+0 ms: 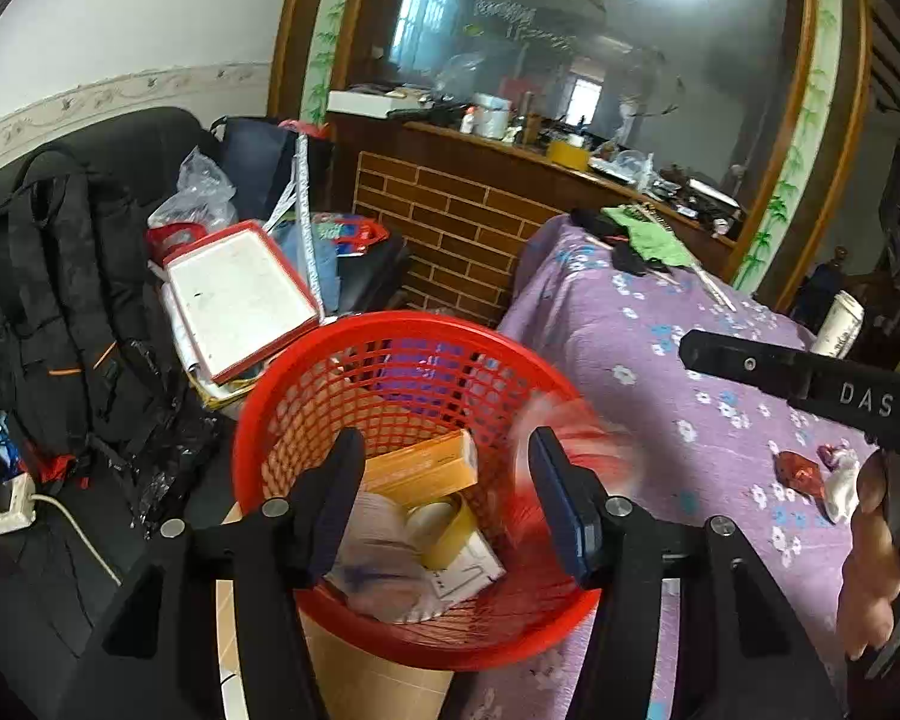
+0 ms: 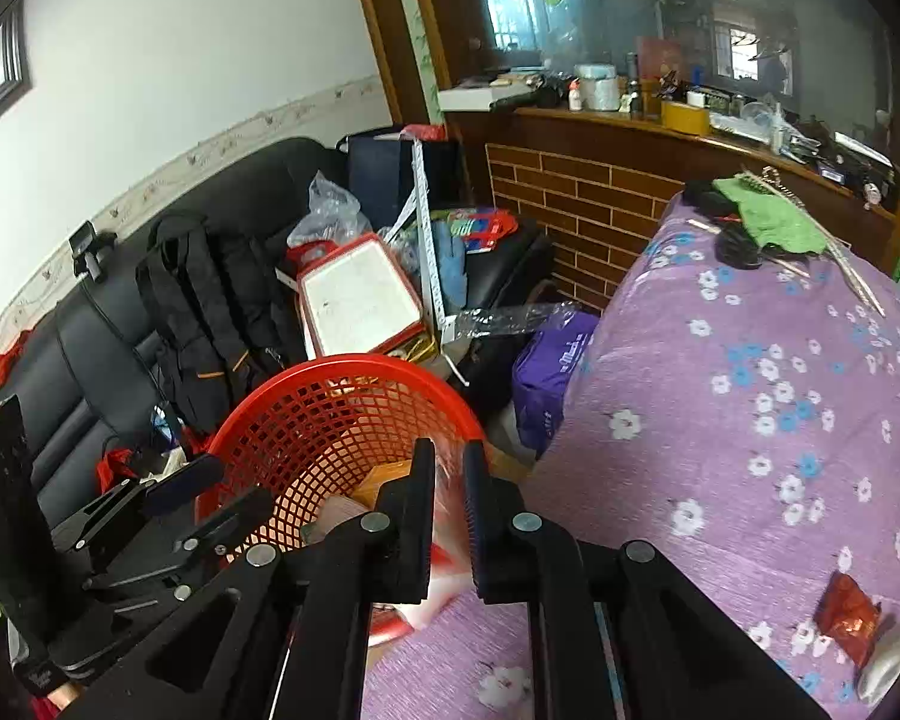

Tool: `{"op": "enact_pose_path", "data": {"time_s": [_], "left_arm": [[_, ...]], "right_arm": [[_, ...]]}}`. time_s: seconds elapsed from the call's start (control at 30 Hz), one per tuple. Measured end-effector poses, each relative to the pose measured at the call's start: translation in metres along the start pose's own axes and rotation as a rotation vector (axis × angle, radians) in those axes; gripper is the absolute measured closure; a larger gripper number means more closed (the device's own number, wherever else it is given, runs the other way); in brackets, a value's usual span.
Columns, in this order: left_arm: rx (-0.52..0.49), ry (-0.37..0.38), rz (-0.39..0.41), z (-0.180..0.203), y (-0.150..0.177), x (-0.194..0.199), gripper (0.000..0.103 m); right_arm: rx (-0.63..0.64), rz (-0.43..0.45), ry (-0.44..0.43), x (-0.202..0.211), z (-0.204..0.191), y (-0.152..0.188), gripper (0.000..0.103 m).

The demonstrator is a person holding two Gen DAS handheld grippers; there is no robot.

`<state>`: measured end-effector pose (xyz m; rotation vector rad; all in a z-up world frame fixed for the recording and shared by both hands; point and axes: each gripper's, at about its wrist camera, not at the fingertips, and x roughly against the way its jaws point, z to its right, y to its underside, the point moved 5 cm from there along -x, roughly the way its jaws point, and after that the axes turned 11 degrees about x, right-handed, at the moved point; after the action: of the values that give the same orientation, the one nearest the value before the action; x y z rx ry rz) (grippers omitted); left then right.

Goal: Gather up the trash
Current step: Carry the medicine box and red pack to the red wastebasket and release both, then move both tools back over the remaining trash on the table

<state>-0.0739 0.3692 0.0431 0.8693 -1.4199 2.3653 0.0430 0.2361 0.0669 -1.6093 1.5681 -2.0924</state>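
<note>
Trash already fills the bottom of the red basket point(image 1: 414, 360): an orange box point(image 1: 426, 462), a roll of tape point(image 1: 444, 525), white paper and a small white carton. The basket stands just beside the purple flowered tabletop point(image 1: 660, 372), its rim touching the cloth's edge. A red and white wrapper point(image 2: 447, 546), blurred in both views, sits between the fingers of the right gripper point(image 2: 448, 516), which are nearly closed on it and hold it over the basket's near rim. The left gripper point(image 1: 444, 498) points down into the basket from above with its fingers wide apart and nothing between them. In the left view the right tool's black body crosses the upper right, with the person's hand point(image 1: 876, 540) wrapped around its handle at the frame edge. More trash lies on the cloth well apart from the basket: a red foil wrapper point(image 1: 801, 474) and a crumpled white scrap point(image 1: 843, 483) touching it. A paper cup point(image 1: 840, 324) stands farther back. Behind the basket, a black sofa point(image 2: 90, 348) carries a backpack point(image 2: 210, 312) and a red-rimmed tray point(image 2: 360, 297).
</note>
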Motion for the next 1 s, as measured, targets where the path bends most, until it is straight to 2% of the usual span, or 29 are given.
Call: {"op": "enact_pose_path", "data": {"time_s": [0.13,0.23,0.47,0.63,0.73,0.77,0.8,0.83,0.87,1.0], "left_arm": [[-0.016,0.009,0.010,0.015,0.008,0.005,0.040],[-0.036,0.053,-0.001,0.034,0.018,0.010,0.037],[-0.113,0.125,-0.049,0.093,0.049,0.013,0.035],[-0.185,0.162,-0.103,0.136,0.076,0.007,0.035],[-0.230,0.178,-0.132,0.161,0.091,0.004,0.035],[-0.247,0.185,-0.142,0.170,0.097,0.002,0.035],[-0.258,0.188,-0.147,0.176,0.100,0.002,0.035],[-0.275,0.192,-0.155,0.185,0.105,0.002,0.035],[-0.290,0.197,-0.160,0.192,0.109,0.002,0.035],[-0.345,0.208,-0.178,0.218,0.119,0.001,0.035]], "right_arm": [[-0.029,0.029,-0.006,0.026,0.015,0.010,0.085],[-0.036,0.042,0.022,0.048,0.026,0.026,0.061],[-0.072,0.023,0.101,0.085,0.059,0.083,0.061],[-0.170,0.027,0.172,0.119,0.103,0.125,0.061],[-0.258,0.038,0.226,0.140,0.141,0.146,0.057],[-0.328,0.045,0.294,0.153,0.171,0.160,0.053],[-0.328,0.045,0.294,0.153,0.171,0.160,0.050],[-0.368,0.034,0.350,0.159,0.190,0.169,0.042],[-0.398,0.017,0.389,0.163,0.204,0.177,0.040],[-0.539,0.023,0.458,0.182,0.262,0.206,0.040]]}}
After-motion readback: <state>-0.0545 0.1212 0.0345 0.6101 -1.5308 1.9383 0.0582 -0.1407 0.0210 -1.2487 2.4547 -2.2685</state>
